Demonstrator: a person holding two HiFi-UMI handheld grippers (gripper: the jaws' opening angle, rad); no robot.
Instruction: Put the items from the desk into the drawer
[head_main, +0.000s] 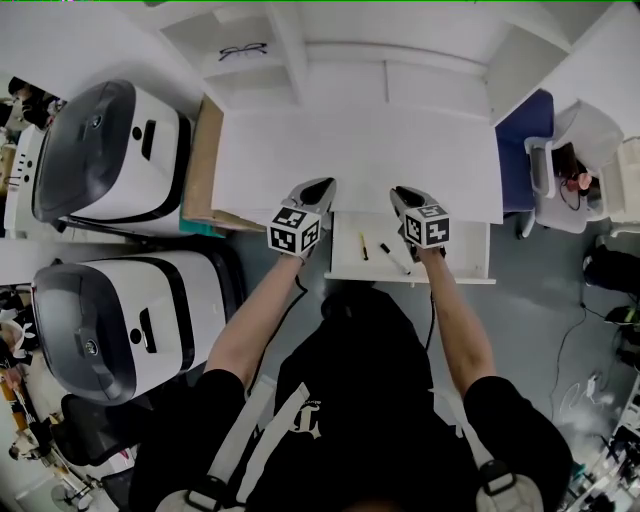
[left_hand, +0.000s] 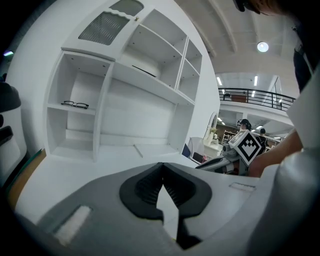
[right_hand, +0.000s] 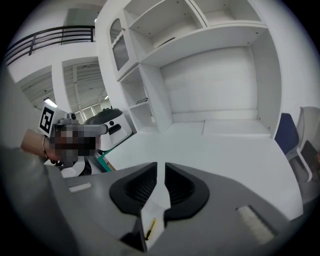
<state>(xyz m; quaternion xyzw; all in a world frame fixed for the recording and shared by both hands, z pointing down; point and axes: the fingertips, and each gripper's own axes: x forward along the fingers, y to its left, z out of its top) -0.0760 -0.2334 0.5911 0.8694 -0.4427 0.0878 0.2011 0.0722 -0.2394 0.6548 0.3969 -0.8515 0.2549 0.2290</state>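
Note:
The white desk (head_main: 360, 150) has a bare top under its hutch. Below its front edge the drawer (head_main: 345, 262) stands open, with a yellow pen (head_main: 364, 246) and a black-and-white marker (head_main: 393, 257) lying in it. Both grippers hover side by side over the desk's front edge, above the drawer. My left gripper (head_main: 322, 186) (left_hand: 161, 167) is shut, tips touching, nothing held. My right gripper (head_main: 403, 192) (right_hand: 161, 167) has its jaws a narrow slit apart with nothing between them; the yellow pen (right_hand: 150, 227) shows below through the gap. Black glasses (head_main: 243, 48) (left_hand: 75, 104) lie on a left hutch shelf.
Two large white-and-black machines (head_main: 110, 150) (head_main: 110, 310) stand left of the desk, with a wooden board (head_main: 205, 150) against the desk's side. A blue chair (head_main: 525, 140) is at the right end. The hutch shelves (right_hand: 210, 40) rise behind the desktop.

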